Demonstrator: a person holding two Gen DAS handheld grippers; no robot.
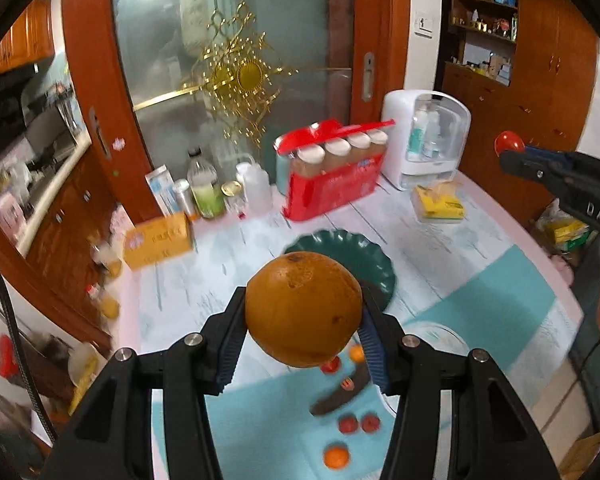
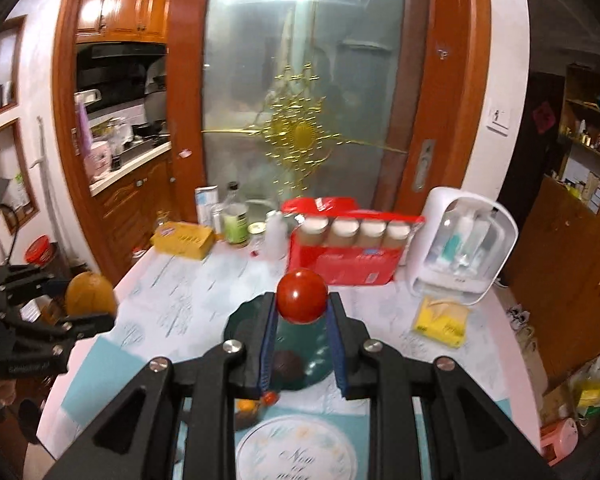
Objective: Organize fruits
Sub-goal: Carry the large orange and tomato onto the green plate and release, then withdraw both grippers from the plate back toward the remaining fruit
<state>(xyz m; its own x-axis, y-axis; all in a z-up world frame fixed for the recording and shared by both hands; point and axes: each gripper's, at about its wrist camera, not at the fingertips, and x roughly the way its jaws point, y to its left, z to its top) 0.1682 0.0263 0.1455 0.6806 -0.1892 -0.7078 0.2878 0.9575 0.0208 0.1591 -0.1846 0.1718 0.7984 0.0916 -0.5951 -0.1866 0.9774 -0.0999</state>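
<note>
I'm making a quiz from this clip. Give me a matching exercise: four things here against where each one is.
Things:
1. orange
2. red tomato
3. green plate
4. yellow packet

Places:
A. held in the right hand-held gripper
B. lying on the table before the white dispenser
C. held in the left hand-held gripper
D. on the table beneath the held fruit

Pairs: 1-C, 2-A, 3-D, 4-B

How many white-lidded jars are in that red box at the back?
4. The jars stand side by side in one row in the red box, left of the white case. Any behind them would be hidden.
</note>
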